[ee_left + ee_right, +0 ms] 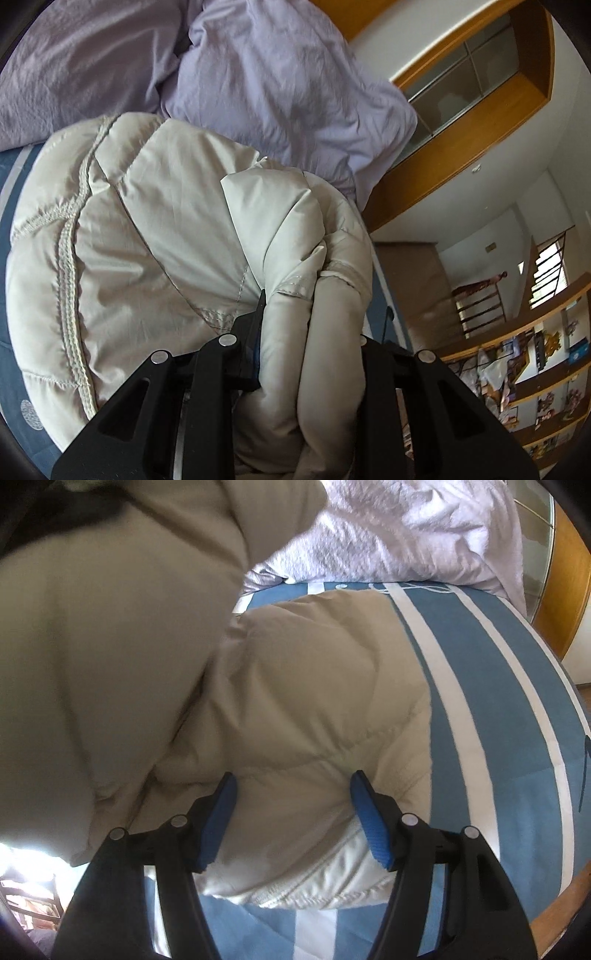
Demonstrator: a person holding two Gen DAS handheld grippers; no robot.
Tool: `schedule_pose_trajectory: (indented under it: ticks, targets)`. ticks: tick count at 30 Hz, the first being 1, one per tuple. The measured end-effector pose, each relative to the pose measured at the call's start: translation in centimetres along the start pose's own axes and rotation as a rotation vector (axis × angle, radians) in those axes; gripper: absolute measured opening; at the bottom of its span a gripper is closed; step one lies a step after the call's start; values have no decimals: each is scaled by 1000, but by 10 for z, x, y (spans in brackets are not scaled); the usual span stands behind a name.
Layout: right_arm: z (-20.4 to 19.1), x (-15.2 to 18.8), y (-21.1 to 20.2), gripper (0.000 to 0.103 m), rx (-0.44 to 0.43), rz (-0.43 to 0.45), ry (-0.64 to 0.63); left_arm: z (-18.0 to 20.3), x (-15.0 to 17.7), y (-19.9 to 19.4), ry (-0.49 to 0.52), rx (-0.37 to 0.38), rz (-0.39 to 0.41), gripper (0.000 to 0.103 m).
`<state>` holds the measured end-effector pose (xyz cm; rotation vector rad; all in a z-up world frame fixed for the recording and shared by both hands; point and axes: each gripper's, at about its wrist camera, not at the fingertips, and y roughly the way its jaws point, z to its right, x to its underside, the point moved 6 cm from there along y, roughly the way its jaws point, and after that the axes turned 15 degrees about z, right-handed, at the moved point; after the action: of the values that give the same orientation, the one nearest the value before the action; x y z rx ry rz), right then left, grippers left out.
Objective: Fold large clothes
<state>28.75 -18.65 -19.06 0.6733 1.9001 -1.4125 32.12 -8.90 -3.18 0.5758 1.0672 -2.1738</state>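
Note:
A cream quilted puffer jacket [147, 229] lies on the bed with its zipper seam running down the left. My left gripper [314, 325] is shut on a thick bunched fold of the jacket, which fills the gap between its fingers and hides the right one. In the right wrist view the jacket [295, 701] lies on the blue striped sheet, and a lifted part of it hangs blurred at the upper left. My right gripper [291, 797] is open, its blue pads [221, 819] straddling the jacket's lower edge.
A crumpled lilac duvet [258, 74] lies at the head of the bed beyond the jacket, also in the right wrist view [406, 528]. The blue and white striped sheet [498, 701] is bare to the right. A wooden headboard [443, 166] and shelves [535, 369] stand beside the bed.

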Motion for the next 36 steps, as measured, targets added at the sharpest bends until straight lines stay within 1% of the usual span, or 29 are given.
schedule_pose_trajectory:
  ticks: [2, 7, 14, 17, 20, 23, 25, 27, 28, 29, 30, 31, 34, 36]
  targets:
    - [5, 2, -7, 62, -6, 14, 5, 1, 4, 7, 14, -10, -9, 23]
    - [21, 9, -18, 62, 17, 35, 13, 6, 19, 24, 40, -26, -43, 23]
    - [42, 24, -21, 62, 49, 19, 64, 12, 36, 38, 101, -59, -73, 24]
    - [47, 29, -23, 62, 47, 16, 96, 16, 44, 43, 137, -72, -77, 24]
    - [47, 30, -23, 62, 49, 16, 97, 19, 48, 43, 167, -83, -76, 25]
    - [47, 30, -24, 62, 50, 17, 98, 24, 50, 40, 218, -104, -66, 29]
    - [47, 30, -24, 62, 48, 17, 102, 29, 52, 39, 257, -119, -58, 36]
    - [49, 30, -25, 62, 45, 16, 105, 36, 53, 35, 302, -131, -49, 41]
    - [49, 30, -25, 62, 43, 17, 104, 39, 54, 33, 316, -131, -46, 52]
    - [50, 29, -24, 62, 42, 17, 104, 42, 54, 31, 322, -118, -44, 61]
    - [49, 29, -25, 62, 41, 17, 103, 47, 55, 27, 317, -98, -36, 73]
    - [49, 29, -26, 62, 41, 17, 101, 51, 55, 22, 319, -87, -24, 74]
    - [49, 30, -27, 62, 38, 16, 103, 61, 56, 14, 350, -90, -14, 75]
    - [48, 31, -29, 62, 37, 16, 103, 62, 54, 8, 342, -94, -3, 75]
